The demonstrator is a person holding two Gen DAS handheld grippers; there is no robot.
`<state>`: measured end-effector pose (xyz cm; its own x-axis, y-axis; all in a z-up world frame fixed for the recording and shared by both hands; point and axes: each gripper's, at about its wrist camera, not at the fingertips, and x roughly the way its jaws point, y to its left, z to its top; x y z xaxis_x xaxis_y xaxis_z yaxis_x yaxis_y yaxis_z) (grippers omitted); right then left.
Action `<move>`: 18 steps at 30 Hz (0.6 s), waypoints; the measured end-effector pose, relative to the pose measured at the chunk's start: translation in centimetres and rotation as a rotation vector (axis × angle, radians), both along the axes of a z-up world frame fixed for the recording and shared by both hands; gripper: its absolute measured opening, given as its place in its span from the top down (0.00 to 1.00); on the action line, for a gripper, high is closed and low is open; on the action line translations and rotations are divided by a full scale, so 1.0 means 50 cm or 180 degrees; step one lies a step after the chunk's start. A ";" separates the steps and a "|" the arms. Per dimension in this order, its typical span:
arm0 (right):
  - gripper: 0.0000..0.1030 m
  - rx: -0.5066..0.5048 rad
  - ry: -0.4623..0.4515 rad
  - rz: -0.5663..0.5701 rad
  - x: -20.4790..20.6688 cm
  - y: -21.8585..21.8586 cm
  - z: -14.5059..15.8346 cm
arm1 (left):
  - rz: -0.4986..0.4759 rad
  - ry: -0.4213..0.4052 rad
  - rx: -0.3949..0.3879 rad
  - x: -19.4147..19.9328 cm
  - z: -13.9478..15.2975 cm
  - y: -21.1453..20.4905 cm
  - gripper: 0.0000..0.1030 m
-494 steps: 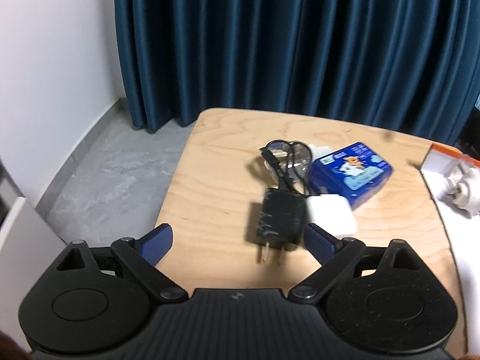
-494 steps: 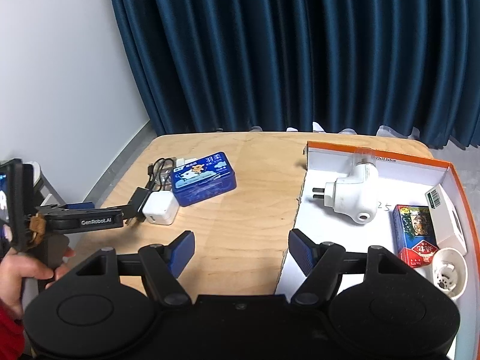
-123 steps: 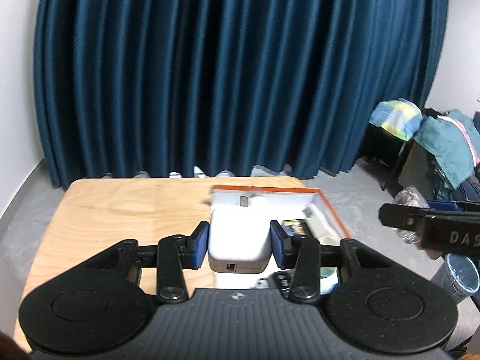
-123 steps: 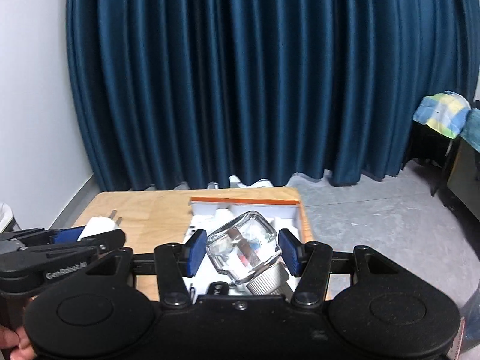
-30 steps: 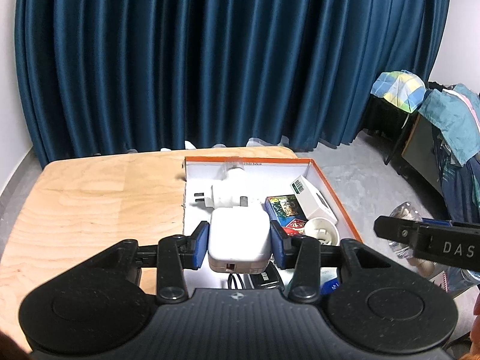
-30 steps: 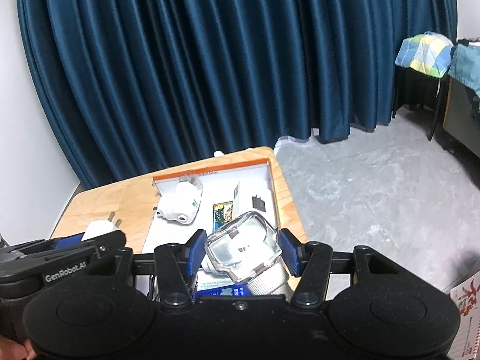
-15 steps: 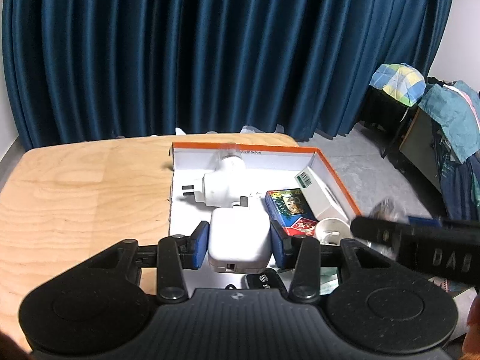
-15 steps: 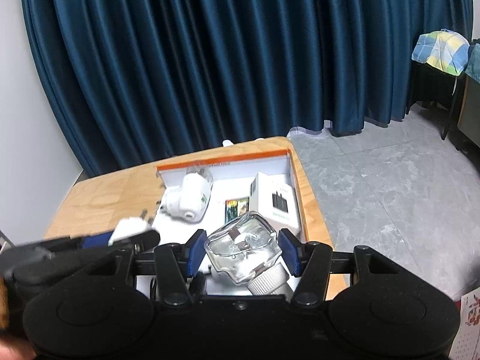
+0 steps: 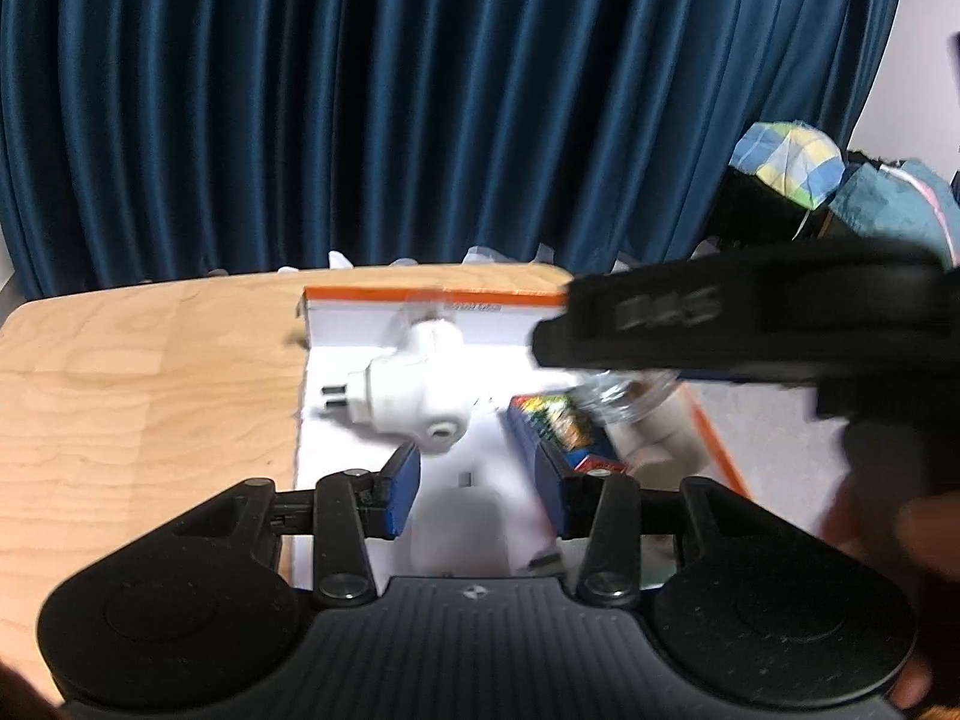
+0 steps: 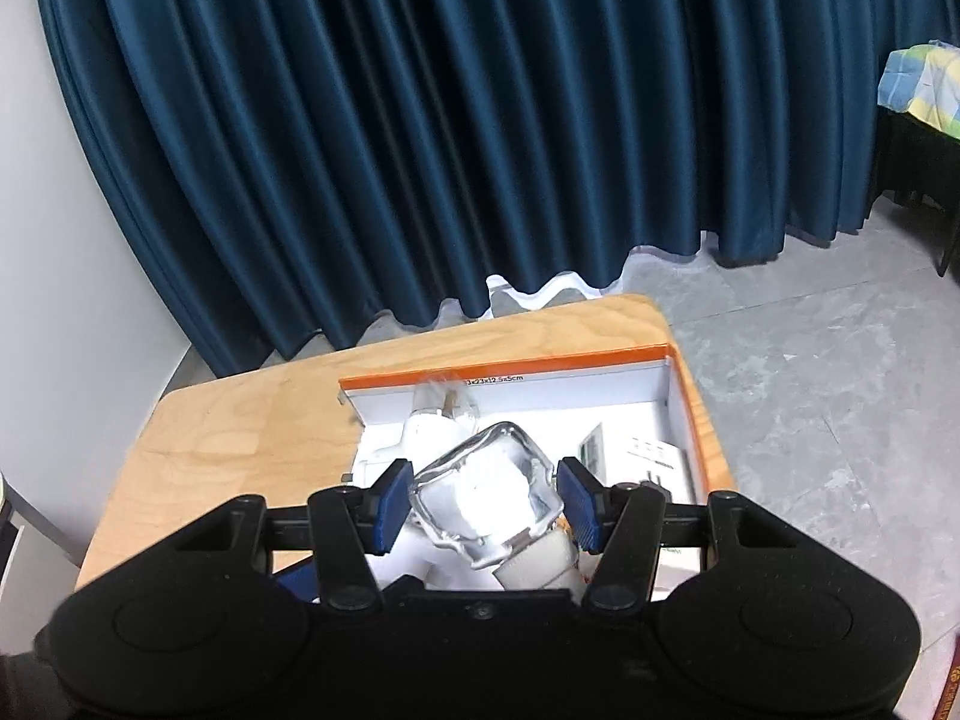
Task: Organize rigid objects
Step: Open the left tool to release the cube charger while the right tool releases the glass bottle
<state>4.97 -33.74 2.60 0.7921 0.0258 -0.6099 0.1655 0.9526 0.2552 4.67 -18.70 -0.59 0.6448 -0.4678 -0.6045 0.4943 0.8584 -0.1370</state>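
In the left wrist view my left gripper (image 9: 477, 498) hangs over the near part of the white, orange-rimmed box (image 9: 432, 299). Its jaws are opening, and the white charger (image 9: 462, 525) shows as a blur low between the pads, loose from them. My right gripper (image 10: 483, 504) holds a clear glass jar (image 10: 480, 492) with a metal cap, tilted, above the same box (image 10: 510, 367); its jaws are just starting to open. From the left wrist view the right gripper (image 9: 558, 342) crosses as a blurred black bar with the jar (image 9: 624, 396) under it.
A white plug adapter (image 9: 414, 396) lies at the back of the box, a colourful small pack (image 9: 558, 426) to its right, and a white carton (image 10: 654, 456) along the right wall. Bare wooden table (image 9: 150, 390) spreads left of the box. A dark blue curtain hangs behind.
The left pads have spread and the charger has slipped down out of their grip. The right gripper with the jar has swung in over the box, across the left wrist view.
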 end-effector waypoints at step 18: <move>0.22 -0.0406 -0.0496 -0.0216 -0.275 0.007 0.126 | 0.0346 -0.0374 0.0379 -0.158 0.128 0.062 0.00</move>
<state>-8.80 -33.39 8.90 0.8743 -0.1003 -0.4749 0.1982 0.9669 0.1608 -3.22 -15.61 5.81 0.7571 -0.3213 -0.5688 0.4045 0.9143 0.0219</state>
